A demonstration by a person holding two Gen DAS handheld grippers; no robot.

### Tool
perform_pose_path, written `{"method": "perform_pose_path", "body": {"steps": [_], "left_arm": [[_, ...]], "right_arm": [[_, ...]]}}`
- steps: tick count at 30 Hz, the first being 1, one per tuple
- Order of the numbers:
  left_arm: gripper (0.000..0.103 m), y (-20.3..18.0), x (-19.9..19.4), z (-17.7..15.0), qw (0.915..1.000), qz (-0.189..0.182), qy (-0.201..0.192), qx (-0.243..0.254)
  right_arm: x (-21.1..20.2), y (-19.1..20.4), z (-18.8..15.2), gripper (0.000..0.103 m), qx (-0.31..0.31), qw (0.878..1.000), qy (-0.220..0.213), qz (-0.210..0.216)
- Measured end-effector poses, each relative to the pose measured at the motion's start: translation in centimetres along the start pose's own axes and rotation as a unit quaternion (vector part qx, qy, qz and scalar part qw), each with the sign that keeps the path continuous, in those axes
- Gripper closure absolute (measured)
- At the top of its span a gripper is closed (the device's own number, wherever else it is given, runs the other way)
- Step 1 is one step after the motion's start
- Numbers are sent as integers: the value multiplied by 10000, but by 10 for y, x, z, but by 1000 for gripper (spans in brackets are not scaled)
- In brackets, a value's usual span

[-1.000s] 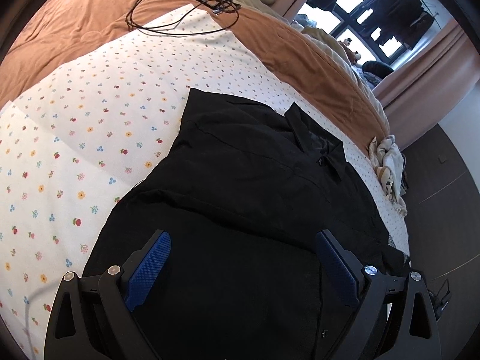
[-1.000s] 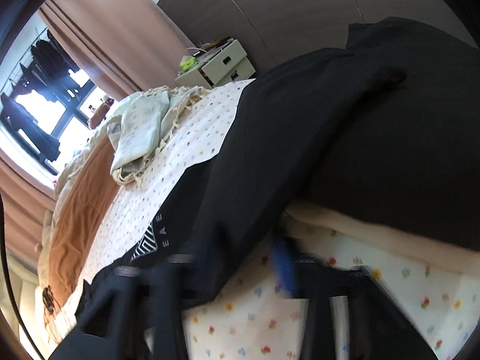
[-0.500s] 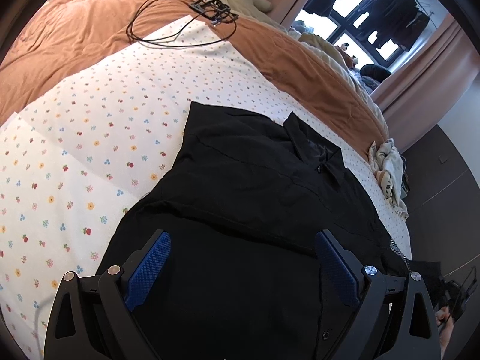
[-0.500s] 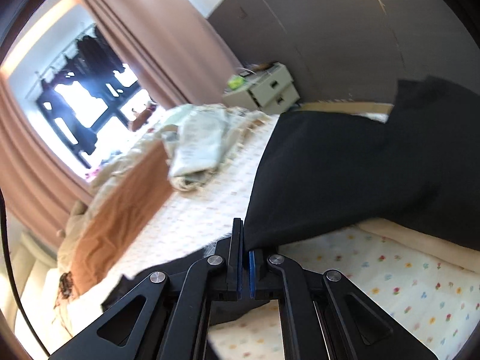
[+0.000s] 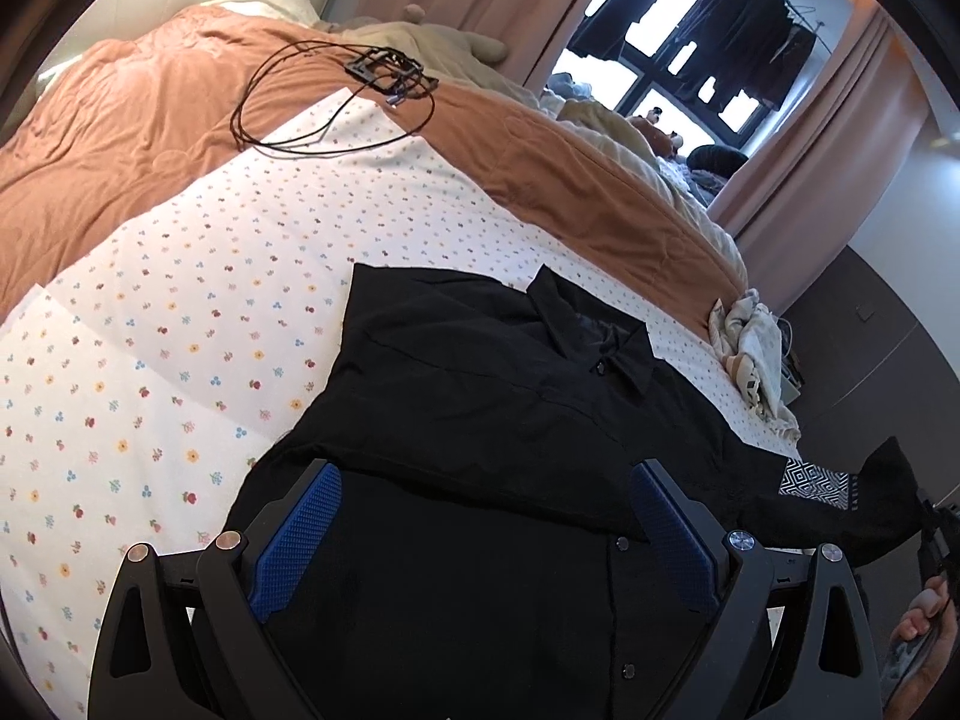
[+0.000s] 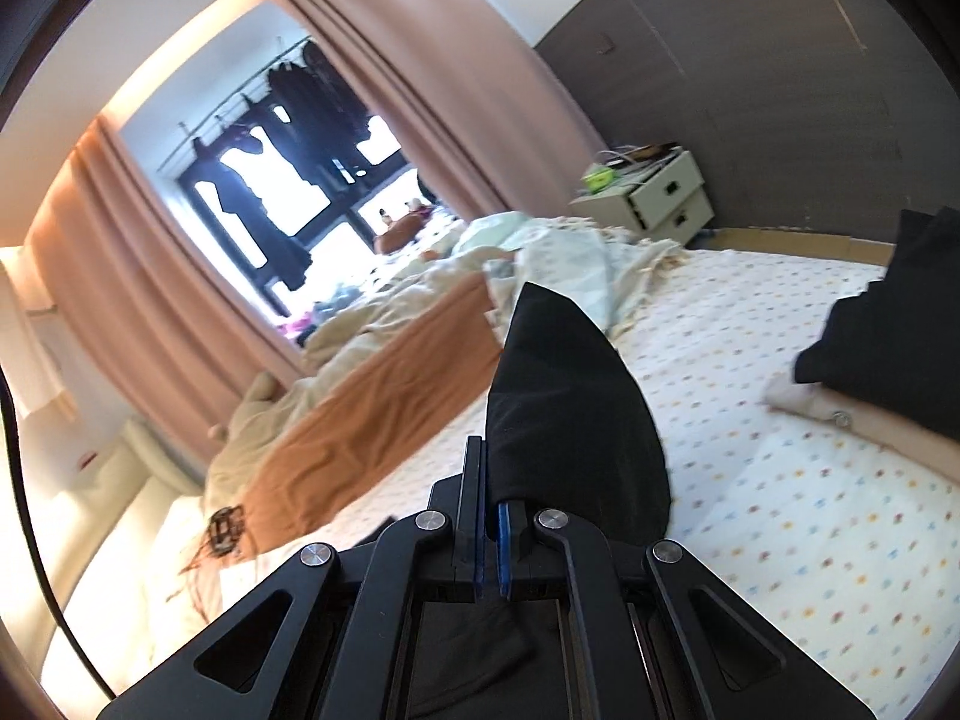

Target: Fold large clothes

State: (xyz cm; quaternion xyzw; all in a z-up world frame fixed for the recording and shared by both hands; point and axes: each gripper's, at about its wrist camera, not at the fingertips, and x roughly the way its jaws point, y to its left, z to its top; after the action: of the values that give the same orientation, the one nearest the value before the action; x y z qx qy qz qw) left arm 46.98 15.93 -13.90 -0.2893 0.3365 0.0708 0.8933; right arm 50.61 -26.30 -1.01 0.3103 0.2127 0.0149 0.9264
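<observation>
Black shirt point(image 5: 480, 408) sleeve is lifting off the bed's point(image 5: 180, 312) edge, pinched in your right gripper point(image 6: 491, 516), left gripper point(image 5: 480, 540) spread above; next, probably carrying it inward.

Bedroom: bed point(image 5: 180, 324), curtains point(image 6: 138, 300)

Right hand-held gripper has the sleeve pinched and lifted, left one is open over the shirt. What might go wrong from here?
1. The right hand-held gripper pinches only the edge of the sleeve; it may slip out mid-fold.
2. The left hand-held gripper is open, not pinning the black shirt, so pulling the sleeve may drag and wrinkle the body.
3. The sleeve could overshoot toward the crumpled cloth at the bed's edge.
</observation>
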Motion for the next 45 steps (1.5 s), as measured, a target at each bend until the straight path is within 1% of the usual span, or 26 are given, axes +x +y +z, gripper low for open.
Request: {"method": "perform_pose_path", "body": {"steps": [8, 14, 17, 19, 21, 24, 27, 30, 32, 34, 36, 37, 38, 39, 40, 41, 42, 45], "left_arm": [[6, -1, -6, 1, 10000, 38, -89, 21], [6, -3, -7, 0, 9998, 98, -139, 56], [6, 3, -10, 1, 9995, 222, -220, -33], [6, 8, -13, 4, 9988, 354, -311, -103], [6, 17, -16, 7, 9983, 401, -351, -237], [6, 34, -16, 12, 9971, 477, -300, -517], [6, 54, -14, 15, 9941, 618, -231, -858], [6, 68, -15, 17, 9908, 731, -245, -1112], [6, 72, -15, 18, 9899, 771, -236, -1167], [6, 71, -14, 17, 9901, 769, -232, -1150], [6, 68, -12, 15, 9910, 752, -206, -1086], [6, 65, -11, 14, 9915, 740, -188, -1050], [6, 62, -10, 13, 9921, 723, -165, -1008], [6, 58, -8, 12, 9929, 691, -141, -956], [6, 54, -6, 11, 9936, 663, -121, -910], [6, 50, -4, 10, 9944, 630, -97, -847], [6, 46, -3, 9, 9950, 608, -76, -792], [6, 37, 1, 5, 9962, 546, -19, -673]], "right_arm": [[7, 27, -27, 99, 73, 9990, 203, 383], [24, 46, -59, 99, 244, 9959, 481, 723], [37, 57, -76, 99, 289, 9935, 643, 896], [50, 67, -92, 99, 283, 9914, 825, 974], [62, 74, -108, 99, 297, 9890, 964, 1082], [84, 86, -135, 99, 256, 9851, 1244, 1161], [111, 93, -166, 99, 285, 9770, 1646, 1329], [137, 97, -198, 98, -20, 9717, 2118, 1042], [154, 96, -216, 97, -234, 9640, 2527, 796], [172, 89, -233, 93, -121, 9486, 3106, 602], [181, 80, -240, 85, 52, 9386, 3414, 497], [180, 77, -242, 82, 102, 9370, 3457, 492], [177, 73, -240, 74, 132, 9363, 3470, 514], [172, 70, -241, 62, 137, 9366, 3463, 527], [167, 66, -237, 57, 158, 9371, 3445, 533], [162, 61, -232, 49, 215, 9379, 3421, 538], [156, 55, -225, 47, 299, 9393, 3378, 526], [137, 34, -202, 46, 612, 9493, 3050, 449]]}}
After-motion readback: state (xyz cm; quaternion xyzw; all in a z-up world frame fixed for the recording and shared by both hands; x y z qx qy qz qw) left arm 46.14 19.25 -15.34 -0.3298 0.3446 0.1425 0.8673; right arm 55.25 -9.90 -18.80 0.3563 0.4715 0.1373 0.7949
